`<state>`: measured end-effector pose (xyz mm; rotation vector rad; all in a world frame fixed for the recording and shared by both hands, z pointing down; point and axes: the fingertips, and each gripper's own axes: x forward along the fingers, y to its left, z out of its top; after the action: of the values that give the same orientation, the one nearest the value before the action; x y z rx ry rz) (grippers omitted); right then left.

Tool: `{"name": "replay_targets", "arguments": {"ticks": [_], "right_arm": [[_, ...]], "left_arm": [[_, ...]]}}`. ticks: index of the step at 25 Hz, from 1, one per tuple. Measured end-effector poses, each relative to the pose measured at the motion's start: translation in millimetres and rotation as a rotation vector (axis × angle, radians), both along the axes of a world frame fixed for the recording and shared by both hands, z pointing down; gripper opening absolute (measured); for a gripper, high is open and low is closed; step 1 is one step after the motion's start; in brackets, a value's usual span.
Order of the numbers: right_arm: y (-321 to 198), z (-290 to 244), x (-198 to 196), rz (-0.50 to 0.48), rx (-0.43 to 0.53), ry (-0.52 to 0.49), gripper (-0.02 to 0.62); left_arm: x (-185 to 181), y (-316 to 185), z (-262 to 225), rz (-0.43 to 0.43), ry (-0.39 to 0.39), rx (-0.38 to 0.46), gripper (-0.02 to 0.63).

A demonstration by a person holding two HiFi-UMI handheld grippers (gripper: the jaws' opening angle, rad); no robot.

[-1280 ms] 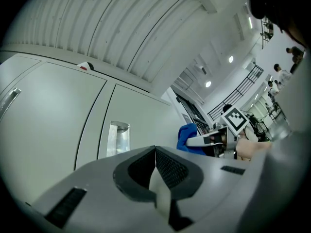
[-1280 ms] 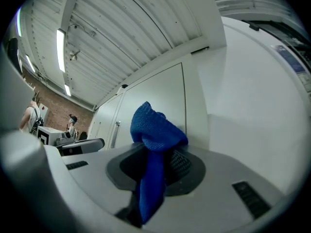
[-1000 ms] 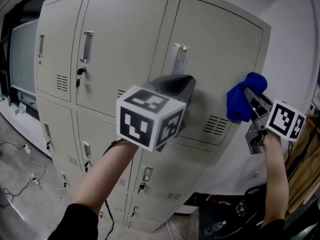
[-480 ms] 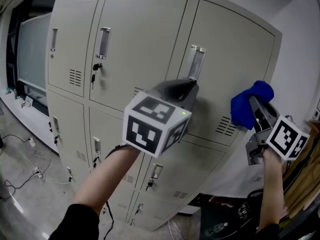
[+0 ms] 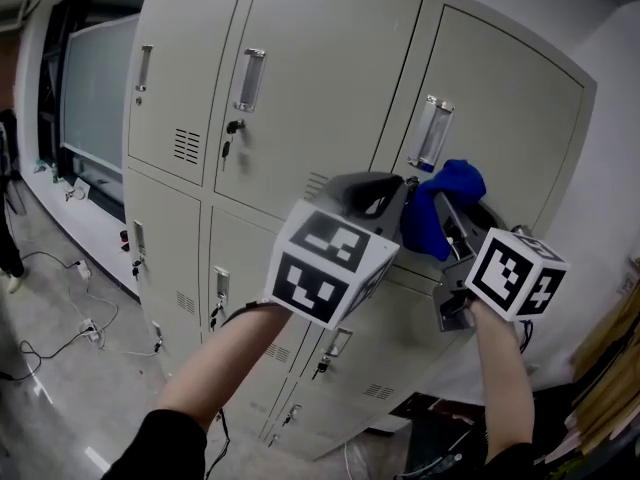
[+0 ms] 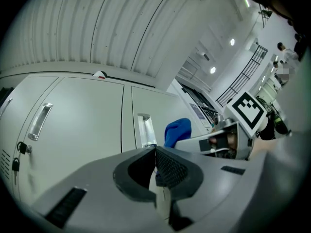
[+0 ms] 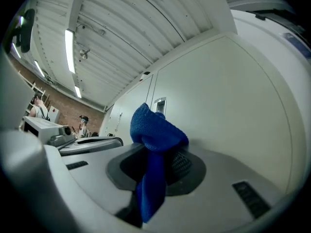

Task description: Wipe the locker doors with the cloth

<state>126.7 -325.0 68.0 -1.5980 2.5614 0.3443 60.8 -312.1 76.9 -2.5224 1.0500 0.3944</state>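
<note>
A bank of pale grey lockers fills the head view. My right gripper is shut on a bunched blue cloth, held against the upper right door just below its metal handle. In the right gripper view the cloth bulges over the jaws and hangs down between them, with the door close behind. My left gripper is shut with nothing in it, just left of the cloth. From the left gripper view the cloth and the right gripper show beyond its jaws.
Keys hang in the lock of the upper middle door. Cables trail over the floor at lower left, below a glass panel. A white wall stands right of the lockers. People stand far off.
My right gripper has carried the cloth left, from the right edge of the upper right door to just under its handle. The head view has swung, so the lockers sit further right.
</note>
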Motion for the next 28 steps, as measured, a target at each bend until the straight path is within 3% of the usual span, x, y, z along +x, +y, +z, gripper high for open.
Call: {"name": "replay_targets", "arguments": {"ticks": [5,14,28], "right_arm": [[-22.9,4.0,-8.2,0.021,0.002,0.009,0.075],[-19.7,5.2,-0.4,0.015,0.023,0.027,0.075],[5.5,7.2,83.3,0.125,0.027,0.000,0.075]], "left_arm": [[-2.3,-4.3,8.4,-0.015,-0.007,-0.003,0.009],[10.1,-9.5,18.0,-0.001,-0.018,-0.009,0.009],[25.5,-6.6,27.0,0.021,-0.040,0.007,0.009]]}}
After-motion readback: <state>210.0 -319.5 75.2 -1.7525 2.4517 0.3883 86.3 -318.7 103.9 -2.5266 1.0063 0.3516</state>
